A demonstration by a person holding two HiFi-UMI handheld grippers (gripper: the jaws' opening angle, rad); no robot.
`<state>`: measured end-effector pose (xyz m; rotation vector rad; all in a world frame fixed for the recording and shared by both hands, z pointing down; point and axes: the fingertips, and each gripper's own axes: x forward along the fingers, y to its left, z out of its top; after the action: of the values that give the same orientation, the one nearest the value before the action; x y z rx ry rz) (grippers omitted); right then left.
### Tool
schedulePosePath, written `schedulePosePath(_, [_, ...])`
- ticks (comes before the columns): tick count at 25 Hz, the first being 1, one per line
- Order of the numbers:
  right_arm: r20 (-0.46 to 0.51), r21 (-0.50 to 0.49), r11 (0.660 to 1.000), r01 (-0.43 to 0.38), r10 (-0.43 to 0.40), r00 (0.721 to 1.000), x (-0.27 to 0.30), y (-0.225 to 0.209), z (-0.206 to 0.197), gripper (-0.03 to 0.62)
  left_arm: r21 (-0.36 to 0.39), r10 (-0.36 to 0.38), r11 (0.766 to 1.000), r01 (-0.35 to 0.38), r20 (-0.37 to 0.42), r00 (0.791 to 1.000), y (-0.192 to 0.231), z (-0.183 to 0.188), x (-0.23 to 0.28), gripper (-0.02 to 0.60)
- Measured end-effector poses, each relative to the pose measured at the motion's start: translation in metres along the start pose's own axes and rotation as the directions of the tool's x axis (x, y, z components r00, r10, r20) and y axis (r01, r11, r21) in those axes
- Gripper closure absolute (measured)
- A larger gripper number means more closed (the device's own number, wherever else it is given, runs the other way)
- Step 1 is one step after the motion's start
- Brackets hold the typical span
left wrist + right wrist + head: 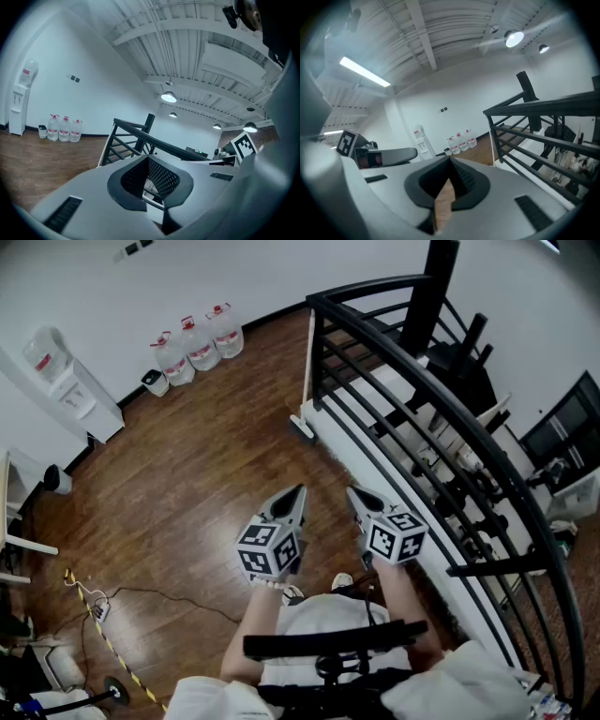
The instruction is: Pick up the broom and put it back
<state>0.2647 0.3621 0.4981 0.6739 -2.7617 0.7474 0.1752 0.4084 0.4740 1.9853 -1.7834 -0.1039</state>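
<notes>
A pale broom leans against the end post of the black railing (412, 362); its head (302, 427) rests on the wooden floor and its thin handle (307, 371) runs up along the post. Both grippers hover side by side over the floor, well short of the broom, pointing toward it. My left gripper (299, 490) is shut, tips together, with nothing held. My right gripper (352, 490) is shut and empty too. In the left gripper view the jaws of my left gripper (147, 157) meet in front of the railing (136, 136). In the right gripper view my right gripper (450, 158) has its jaws closed.
Three water bottles (197, 345) and a small bin (155, 382) stand along the far wall beside a white water dispenser (66, 385). A cable and yellow-black tape (98, 615) lie on the floor at lower left. Beyond the railing are desks and a monitor (567, 432).
</notes>
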Motion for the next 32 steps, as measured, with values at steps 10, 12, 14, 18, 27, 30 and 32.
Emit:
schedulePosePath(10, [-0.012,0.0,1.0,-0.029,0.029,1.0,-0.005,-0.021,0.013,0.583,0.003,0.027,1.0,-0.027,0.008,1.0,-0.015,0.008,0.02,0.588])
schedulePosePath(12, [-0.011,0.003,0.999,-0.036,0.036,0.999,-0.006,-0.027,0.017,0.583,0.007,0.035,0.999,-0.035,0.009,0.999,-0.02,0.01,0.025,0.588])
schedulePosePath(14, [-0.01,0.006,0.999,-0.044,0.044,0.999,-0.008,-0.036,0.02,0.583,0.014,0.041,0.999,-0.041,0.012,0.999,-0.026,0.011,0.033,0.588])
schedulePosePath(18, [-0.02,0.008,0.998,-0.064,0.064,0.998,-0.014,-0.055,0.018,0.583,0.022,0.066,0.998,-0.067,0.023,0.998,-0.036,0.009,0.044,0.588])
schedulePosePath(27, [-0.011,0.02,0.997,-0.068,0.068,0.998,0.002,-0.077,0.02,0.583,0.027,0.103,0.994,-0.104,0.017,0.995,-0.019,0.004,0.06,0.588])
schedulePosePath(30, [-0.012,0.028,0.998,-0.055,0.055,0.998,0.017,-0.085,0.021,0.583,0.025,0.099,0.995,-0.099,0.014,0.995,-0.003,0.007,0.072,0.588])
schedulePosePath(32, [-0.013,0.031,0.999,-0.038,0.039,0.999,0.031,-0.094,0.024,0.583,0.022,0.093,0.995,-0.094,0.009,0.996,0.013,0.01,0.085,0.588])
